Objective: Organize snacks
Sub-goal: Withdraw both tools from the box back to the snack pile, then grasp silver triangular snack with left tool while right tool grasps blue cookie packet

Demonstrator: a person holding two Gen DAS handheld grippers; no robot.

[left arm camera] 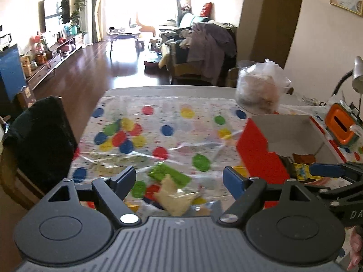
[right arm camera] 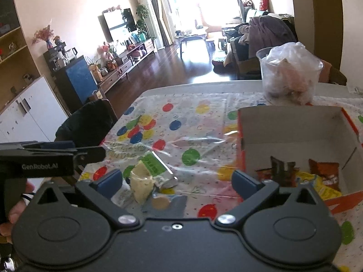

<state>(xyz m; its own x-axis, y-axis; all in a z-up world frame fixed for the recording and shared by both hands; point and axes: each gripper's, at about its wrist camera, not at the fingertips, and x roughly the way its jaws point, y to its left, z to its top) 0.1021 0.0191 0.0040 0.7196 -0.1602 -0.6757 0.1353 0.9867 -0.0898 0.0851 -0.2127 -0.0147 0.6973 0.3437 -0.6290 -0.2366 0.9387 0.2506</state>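
Observation:
An open red-and-white cardboard box stands on the right of the balloon-print table. It holds several snack packets, brown and yellow. A clear packet with a pale snack and a green label lies on the table in front of both grippers. My left gripper is open and empty just above that packet. My right gripper is open and empty, with the packet near its left finger. The right gripper also shows at the right edge of the left wrist view.
A clear plastic tub covered with a bag stands at the table's far right. An orange container sits beyond the box. A dark chair stands at the table's left side.

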